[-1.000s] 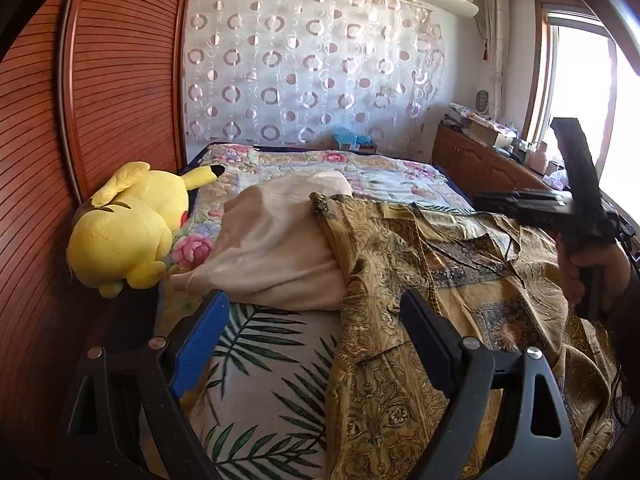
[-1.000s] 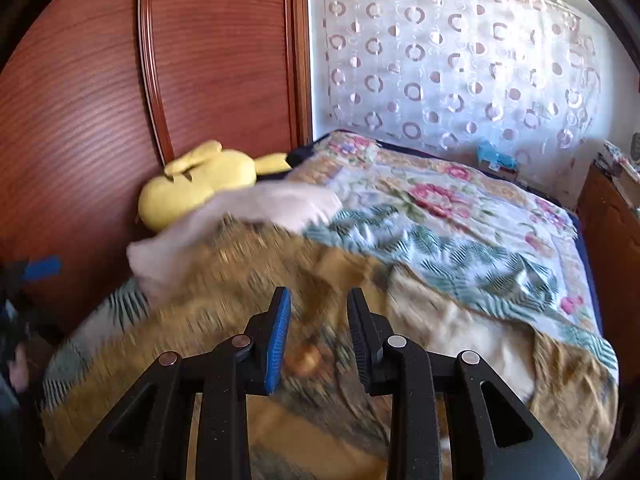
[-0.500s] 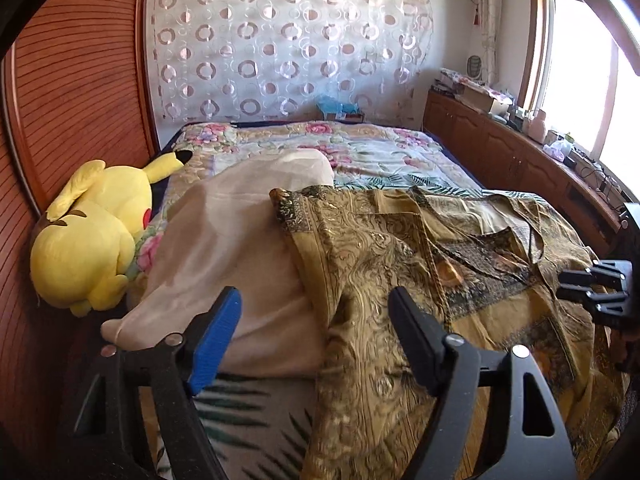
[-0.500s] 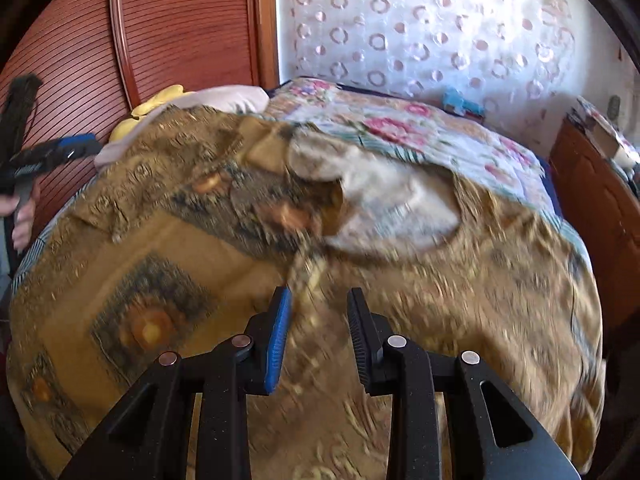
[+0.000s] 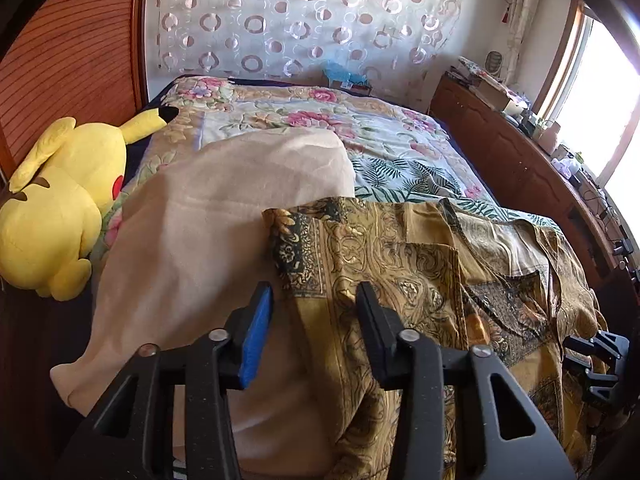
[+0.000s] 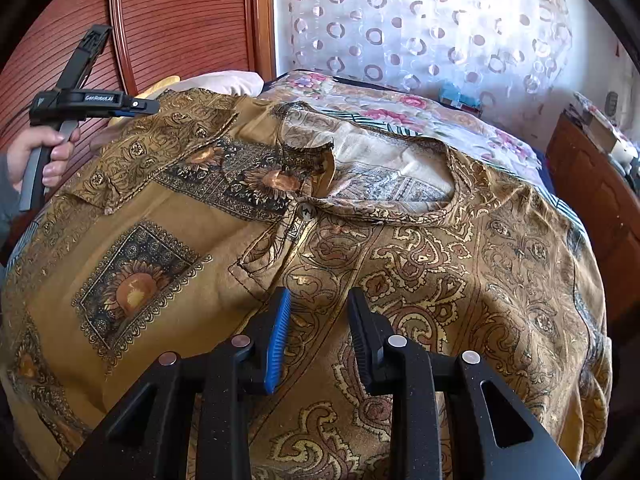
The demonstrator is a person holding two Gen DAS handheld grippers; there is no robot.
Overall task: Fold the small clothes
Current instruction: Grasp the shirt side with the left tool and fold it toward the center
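The gold paisley shirt (image 6: pixel 360 264) lies spread front-up across the floral bedspread (image 5: pixel 400 148), collar toward the far end, one sleeve overlapping a beige cloth (image 5: pixel 208 232). To fold it well, I'd take the sleeve edge low and flat — catching a single layer, not the beige cloth beneath — and match the other side's hold before drawing both inward. The left gripper (image 5: pixel 310 316) tilts down over the sleeve edge; its jaws have just been closing, yet a gap remains and no fabric sits pinched between them. The right gripper (image 6: pixel 318 330) angles down over the chest, jaws narrowly apart, gripping nothing.
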